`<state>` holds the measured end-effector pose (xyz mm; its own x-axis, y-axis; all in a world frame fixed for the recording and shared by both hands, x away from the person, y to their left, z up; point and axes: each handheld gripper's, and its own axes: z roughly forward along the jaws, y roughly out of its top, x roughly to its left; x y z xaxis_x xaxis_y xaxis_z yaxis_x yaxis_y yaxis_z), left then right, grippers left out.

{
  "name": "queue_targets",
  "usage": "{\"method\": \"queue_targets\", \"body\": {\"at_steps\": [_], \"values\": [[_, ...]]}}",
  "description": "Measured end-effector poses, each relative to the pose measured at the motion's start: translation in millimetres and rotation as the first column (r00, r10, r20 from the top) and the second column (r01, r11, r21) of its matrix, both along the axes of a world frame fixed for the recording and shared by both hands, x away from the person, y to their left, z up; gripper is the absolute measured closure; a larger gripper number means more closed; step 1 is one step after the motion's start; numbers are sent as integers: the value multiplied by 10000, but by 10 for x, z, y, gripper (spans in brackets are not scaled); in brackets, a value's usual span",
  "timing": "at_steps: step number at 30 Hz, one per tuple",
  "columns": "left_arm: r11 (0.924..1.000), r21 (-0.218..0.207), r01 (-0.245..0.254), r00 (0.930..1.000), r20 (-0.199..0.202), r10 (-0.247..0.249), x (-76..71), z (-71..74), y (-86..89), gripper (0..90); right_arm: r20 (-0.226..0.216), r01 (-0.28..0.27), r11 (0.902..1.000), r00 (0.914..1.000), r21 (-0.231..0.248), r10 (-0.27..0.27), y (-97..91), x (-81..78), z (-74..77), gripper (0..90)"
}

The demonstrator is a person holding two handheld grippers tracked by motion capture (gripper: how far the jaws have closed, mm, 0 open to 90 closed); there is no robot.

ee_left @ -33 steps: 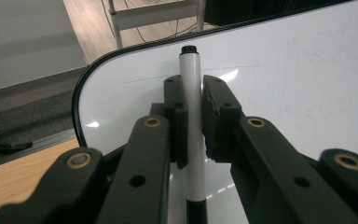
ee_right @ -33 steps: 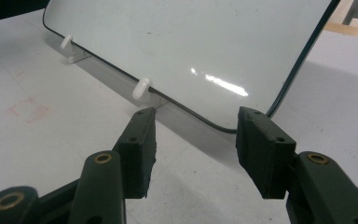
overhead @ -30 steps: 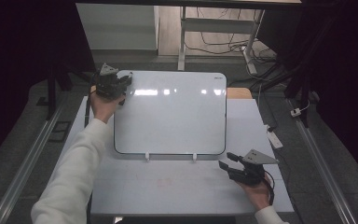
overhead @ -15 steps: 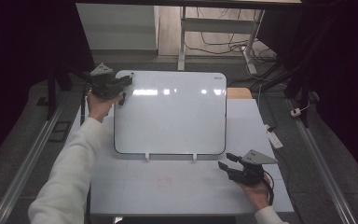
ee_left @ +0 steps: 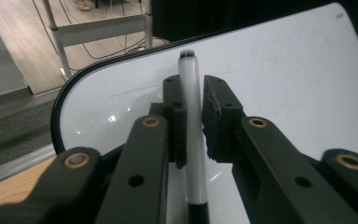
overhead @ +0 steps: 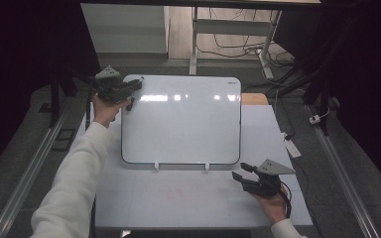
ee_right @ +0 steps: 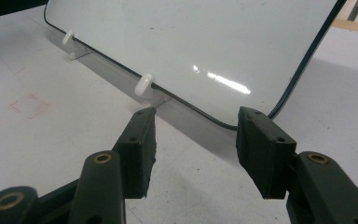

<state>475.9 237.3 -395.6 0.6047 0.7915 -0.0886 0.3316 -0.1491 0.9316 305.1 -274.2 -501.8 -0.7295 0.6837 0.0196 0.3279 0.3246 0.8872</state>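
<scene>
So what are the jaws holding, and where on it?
The left gripper is shut on a marker, gripping the white barrel about midway, its tip toward the whiteboard. The right gripper is open and holds nothing.

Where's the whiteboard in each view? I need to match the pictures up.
High view: the whiteboard lies mid-table, between the left gripper at its far left corner and the right gripper near its lower right corner.
Left gripper view: it spreads behind the jaws, which grip a marker.
Right gripper view: it fills the top.
Shared landmark: the board's dark rounded edge.
</scene>
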Motion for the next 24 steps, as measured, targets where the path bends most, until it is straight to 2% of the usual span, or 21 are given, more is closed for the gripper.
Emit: {"method": "queue_targets", "body": {"at_steps": [5, 9, 15, 17, 24], "values": [[9999, 129, -96, 9999, 126, 94, -6, 2, -2, 723, 12, -37, 10000, 10000, 26, 37, 8, -2, -3, 477], [9999, -63, -79, 9996, 288, 81, -65, 61, 16, 635, -4, -54, 10000, 10000, 5, 54, 8, -1, -2, 477], [9999, -61, 103, 9999, 3, -103, -170, 90, 33, 537, 1, -12, 10000, 10000, -14, 12, 7, 1, -4, 475], [9998, -108, 169, 9998, -44, -170, -228, 90, 33, 515, 4, -6, 10000, 10000, -13, 6, 4, 1, -2, 474], [9983, 277, 516, 9979, -411, -505, -561, 47, 2, 407, -16, -10, 10000, 10000, -83, 10, -15, 13, -9, 470]]}}
